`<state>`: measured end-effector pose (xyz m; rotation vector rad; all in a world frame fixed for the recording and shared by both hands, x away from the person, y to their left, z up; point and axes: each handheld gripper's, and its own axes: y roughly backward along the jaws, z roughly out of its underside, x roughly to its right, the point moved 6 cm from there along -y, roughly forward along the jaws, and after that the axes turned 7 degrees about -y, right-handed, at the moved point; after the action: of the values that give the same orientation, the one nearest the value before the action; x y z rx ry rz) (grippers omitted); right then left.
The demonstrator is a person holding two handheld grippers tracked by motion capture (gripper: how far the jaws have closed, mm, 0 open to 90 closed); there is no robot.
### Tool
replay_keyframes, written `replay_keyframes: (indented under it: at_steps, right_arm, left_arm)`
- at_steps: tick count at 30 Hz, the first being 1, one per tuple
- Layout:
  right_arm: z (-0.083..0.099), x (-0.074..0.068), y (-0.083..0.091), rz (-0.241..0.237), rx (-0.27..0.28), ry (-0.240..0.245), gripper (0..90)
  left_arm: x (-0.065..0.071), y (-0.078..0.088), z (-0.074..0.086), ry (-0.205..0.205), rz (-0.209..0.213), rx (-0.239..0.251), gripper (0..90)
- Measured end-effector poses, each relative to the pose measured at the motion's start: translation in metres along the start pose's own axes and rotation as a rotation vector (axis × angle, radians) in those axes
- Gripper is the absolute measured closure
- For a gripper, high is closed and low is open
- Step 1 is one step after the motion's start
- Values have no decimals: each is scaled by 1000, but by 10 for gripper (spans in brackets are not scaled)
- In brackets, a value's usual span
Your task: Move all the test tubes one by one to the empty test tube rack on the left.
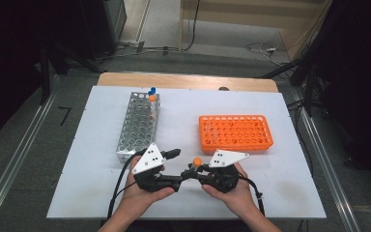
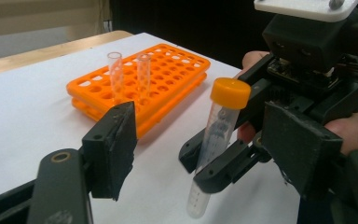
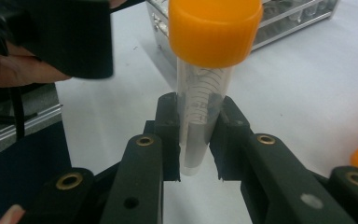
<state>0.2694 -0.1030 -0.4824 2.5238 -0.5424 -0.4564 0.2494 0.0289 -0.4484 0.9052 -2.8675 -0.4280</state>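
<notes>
A clear tube with an orange cap [image 1: 197, 161] [image 2: 223, 121] [image 3: 205, 93] stands upright just above the white table near its front edge. My right gripper [image 1: 193, 173] [image 3: 198, 135] [image 2: 214, 163] is shut on the tube's lower half, pads on both sides. My left gripper [image 1: 175, 169] [image 2: 207, 144] faces it from the left. Its jaws stand on either side of the same tube and its pads [image 2: 116, 144] are clear of it, so it is open. A hand holds each gripper.
An orange rack [image 1: 235, 145] [image 2: 177, 93] lies to the right, with two open clear tubes [image 2: 115, 74] standing in it. A metal rack [image 1: 125, 154] [image 3: 284, 18] lies to the left, with a blue-capped tube [image 1: 152, 90] and an orange-capped tube [image 1: 152, 98] at its far end.
</notes>
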Motion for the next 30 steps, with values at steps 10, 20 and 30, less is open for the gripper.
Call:
replay_keyframes:
  at_steps: [10,20,30]
  right_arm:
    - [-2,-13,-5,-32,-13,29,725]
    - [-2,-16,-6,-45,-20,35,725]
    - [-1,-14,-7,-37,-15,36,718]
  left_arm:
    - [11,-6,0,-37,62,-4,520]
    - [14,-6,0,-78,63,-9,693]
    - [12,-6,0,-99,38,-11,701]
